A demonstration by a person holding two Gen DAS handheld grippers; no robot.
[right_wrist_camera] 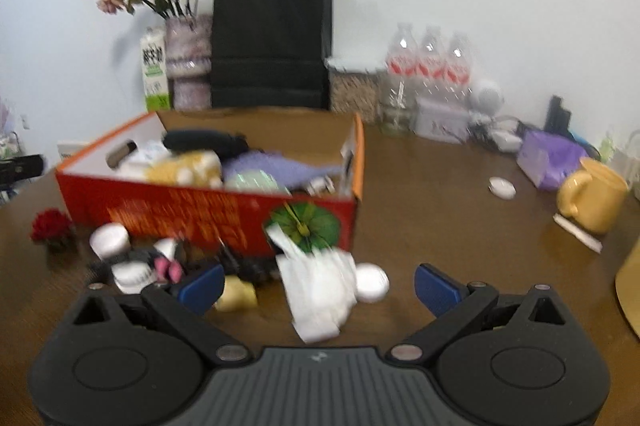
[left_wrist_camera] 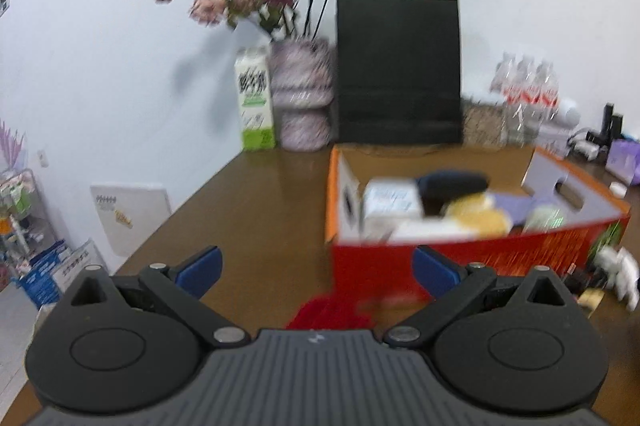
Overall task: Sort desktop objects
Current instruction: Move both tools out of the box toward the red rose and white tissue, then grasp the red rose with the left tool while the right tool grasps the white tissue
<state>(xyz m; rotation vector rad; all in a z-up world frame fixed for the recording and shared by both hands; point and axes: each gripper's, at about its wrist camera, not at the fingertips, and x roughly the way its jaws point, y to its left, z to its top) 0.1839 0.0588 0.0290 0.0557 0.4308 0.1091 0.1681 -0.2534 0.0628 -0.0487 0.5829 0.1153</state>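
Desktop objects: a crumpled white paper wrapper (right_wrist_camera: pixel 320 290), long axis running away from you, lies just ahead of your released right gripper (right_wrist_camera: pixel 318 286). The red cardboard box (right_wrist_camera: pixel 208 214) sits beyond. Your left gripper (left_wrist_camera: pixel 316 272) is released too, with a fuzzy red flower (left_wrist_camera: pixel 328 312) between its fingers.

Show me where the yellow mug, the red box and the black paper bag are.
yellow mug (right_wrist_camera: pixel 598 196): right wrist view, on its side wall.
red box (right_wrist_camera: pixel 192 216): right wrist view, on its front wall.
black paper bag (left_wrist_camera: pixel 398 66): left wrist view, on its front face.
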